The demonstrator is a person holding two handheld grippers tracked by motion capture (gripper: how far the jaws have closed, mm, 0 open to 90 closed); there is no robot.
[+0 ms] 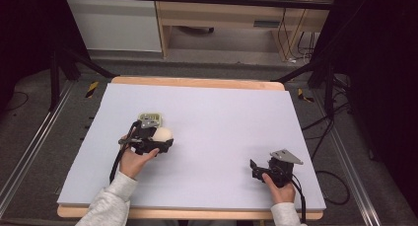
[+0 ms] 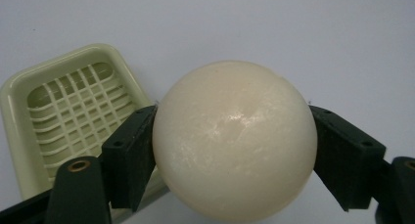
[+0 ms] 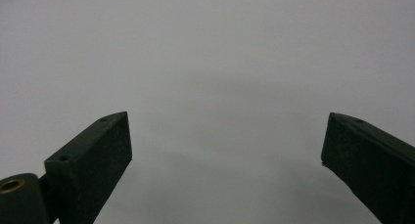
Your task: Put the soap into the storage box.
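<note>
Cream-white ball (image 2: 234,141) sits clenched in our left gripper (image 2: 234,153) beside the slotted tray (image 2: 73,114), likely its destination, while our right gripper (image 3: 226,145) idles released near the table's (image 1: 222,117) front-right corner.

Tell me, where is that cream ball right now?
The cream ball sits clamped in the left gripper, left of table centre, beside the pale green tray.

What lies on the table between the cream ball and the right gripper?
Nothing: in the high view, only bare pale table cover stretches between the round cream ball and the right gripper.
</note>
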